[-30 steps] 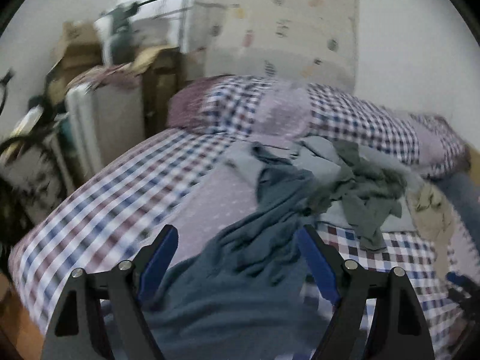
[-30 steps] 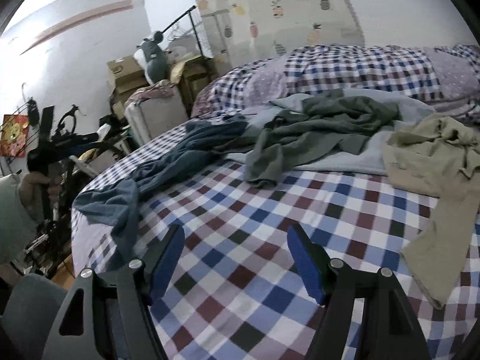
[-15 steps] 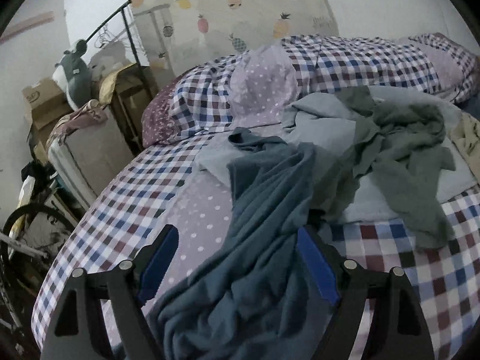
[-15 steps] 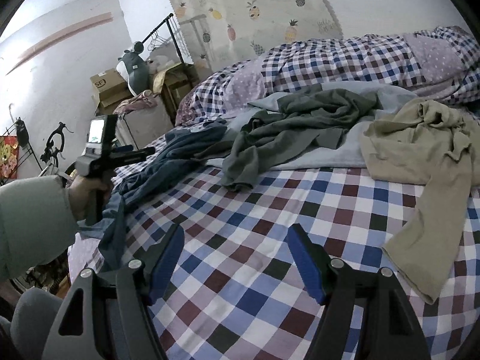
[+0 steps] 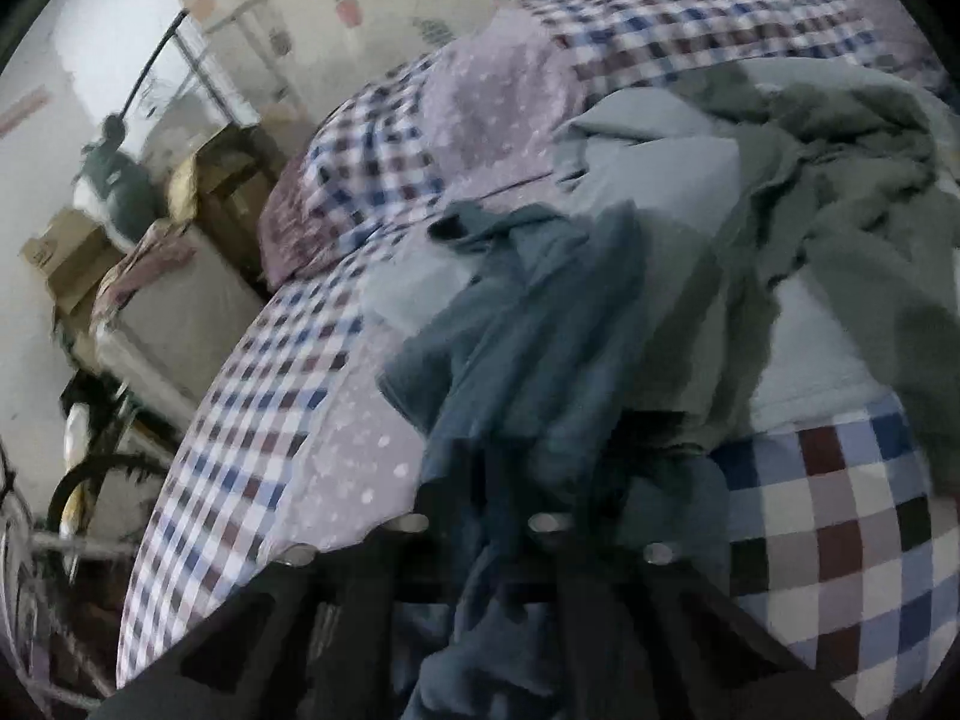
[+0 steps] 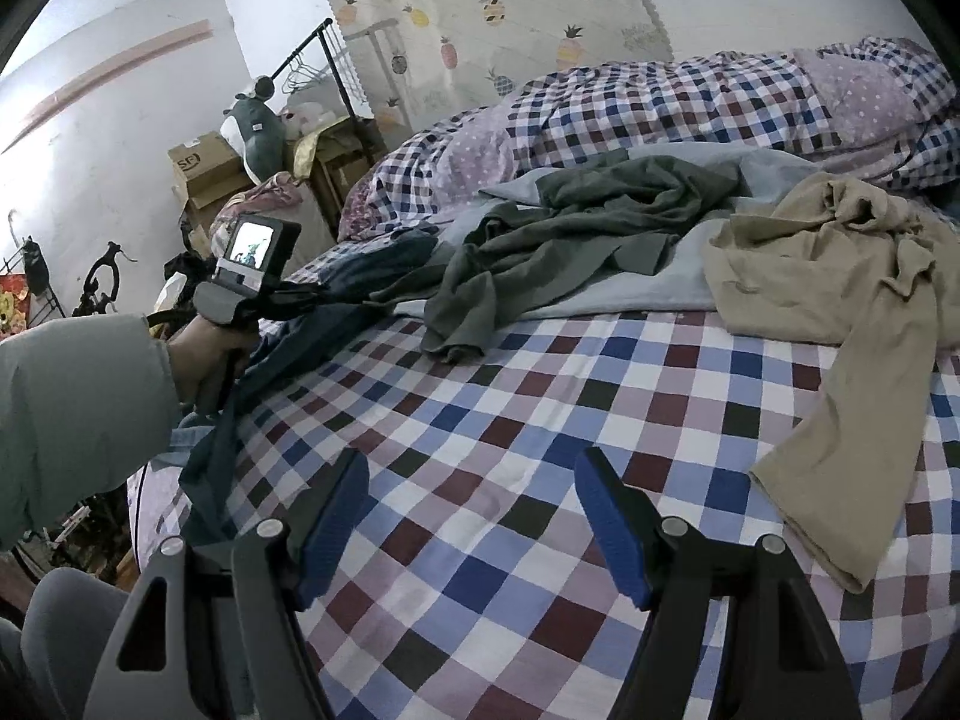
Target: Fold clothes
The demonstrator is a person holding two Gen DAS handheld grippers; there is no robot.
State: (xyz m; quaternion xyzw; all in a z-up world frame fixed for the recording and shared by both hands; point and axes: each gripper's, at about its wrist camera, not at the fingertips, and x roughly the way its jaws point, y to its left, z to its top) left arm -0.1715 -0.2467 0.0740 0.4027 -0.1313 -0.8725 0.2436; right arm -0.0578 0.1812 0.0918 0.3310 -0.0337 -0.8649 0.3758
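At about nine o'clock in the right wrist view, the left gripper (image 6: 300,299) has its jaws drawn together on a bunch of the dark blue garment (image 6: 336,300), which trails from the near left edge of the checked bed (image 6: 540,420) up toward the pile at twelve o'clock. In the left wrist view the same cloth hangs between the narrowed fingers and spills toward six o'clock, though blur hides the exact pinch.

The step looks like pulling this garment clear of the heap. To do it well, I judge the pull should run low and toward the open checked area at six o'clock, slowly, since its far end lies against the dark green garment (image 6: 576,222) and may drag it along. The right gripper (image 6: 474,516), at six o'clock, has its jaws wide apart with nothing between them and hovers over bare bedding; it could take a second corner once the cloth lies flat.

Counted: two grippers, and four pieces of clothing: one dark blue, one dark green, one pale blue (image 6: 660,282) beneath it, one tan (image 6: 840,312) at three o'clock.
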